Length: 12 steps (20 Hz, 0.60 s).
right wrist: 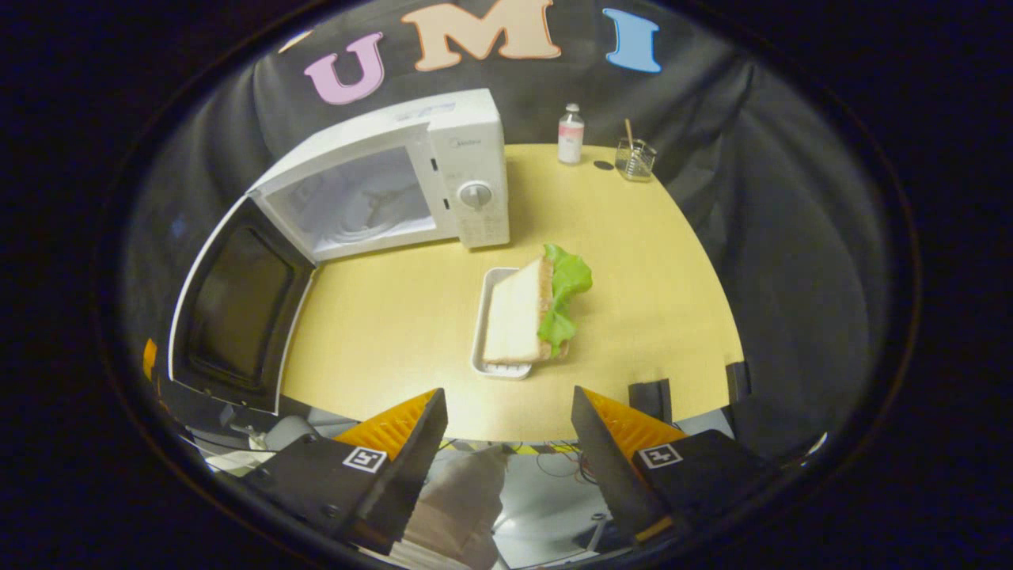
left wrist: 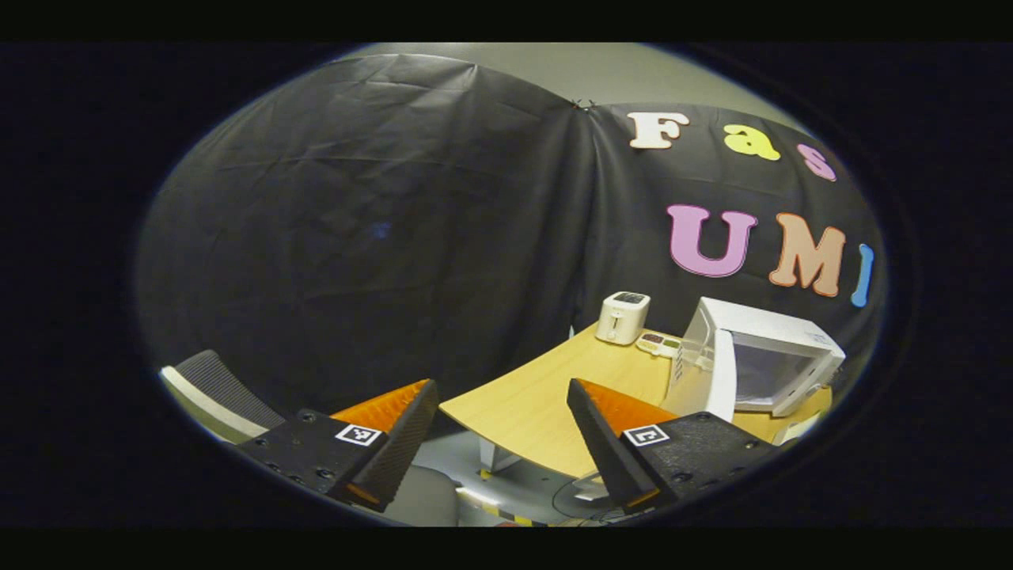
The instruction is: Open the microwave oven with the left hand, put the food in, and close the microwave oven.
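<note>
In the left gripper view, the left gripper [left wrist: 502,412] is wide open and holds nothing. It is off the table [left wrist: 538,396], which starts just past its tips. A grey chair [left wrist: 214,392] sits to its left, cut off at the edge. Far ahead to the right is a small white toaster [left wrist: 623,317]. Right of that is the microwave [left wrist: 760,360] with its door [left wrist: 724,376] swung open, seen edge-on, so its inside is hard to see.

In the right gripper view, the right gripper [right wrist: 509,423] is wide open too, empty, near the table edge. Ahead on the left, the door hangs open. Straight ahead, the sandwich [right wrist: 534,305] lies on a white tray [right wrist: 484,324], apart from the fingers. Far off stand a bottle [right wrist: 570,134] and a glass [right wrist: 635,158]; what is in the glass is too small to tell.
</note>
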### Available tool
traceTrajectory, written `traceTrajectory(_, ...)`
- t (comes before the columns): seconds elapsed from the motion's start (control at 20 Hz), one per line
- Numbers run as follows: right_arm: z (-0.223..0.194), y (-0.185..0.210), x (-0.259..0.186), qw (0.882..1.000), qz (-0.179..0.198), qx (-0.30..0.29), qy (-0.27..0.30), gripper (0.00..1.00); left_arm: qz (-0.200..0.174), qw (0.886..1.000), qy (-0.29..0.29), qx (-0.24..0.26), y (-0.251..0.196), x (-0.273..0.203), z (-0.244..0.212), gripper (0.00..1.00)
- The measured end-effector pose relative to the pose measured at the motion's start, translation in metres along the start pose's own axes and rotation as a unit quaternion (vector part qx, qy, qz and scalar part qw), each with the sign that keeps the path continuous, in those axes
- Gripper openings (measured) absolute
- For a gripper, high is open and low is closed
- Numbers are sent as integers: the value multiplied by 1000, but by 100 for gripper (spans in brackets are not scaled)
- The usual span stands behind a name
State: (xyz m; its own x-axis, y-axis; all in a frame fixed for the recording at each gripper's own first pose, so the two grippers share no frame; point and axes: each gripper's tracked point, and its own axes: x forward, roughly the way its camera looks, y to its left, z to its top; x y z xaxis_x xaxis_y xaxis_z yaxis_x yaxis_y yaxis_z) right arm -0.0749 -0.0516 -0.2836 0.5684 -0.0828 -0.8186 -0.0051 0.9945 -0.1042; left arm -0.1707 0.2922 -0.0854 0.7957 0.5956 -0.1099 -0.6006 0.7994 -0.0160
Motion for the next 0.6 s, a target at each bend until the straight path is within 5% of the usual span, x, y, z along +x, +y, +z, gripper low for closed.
traceTrajectory(0.45, 27, -20, 77, 993, 51, 1, 110, 99, 81, 996, -22, -13, -24, 14, 20, 95)
traceTrajectory(0.55, 30, -25, 92, 991, 57, -3, 125, 90, 90, 996, -20, -15, -31, 16, 20, 92)
traceTrajectory(0.6, 31, -27, 97, 989, 58, -3, 134, 87, 92, 995, -20, -20, -34, 17, 21, 99)
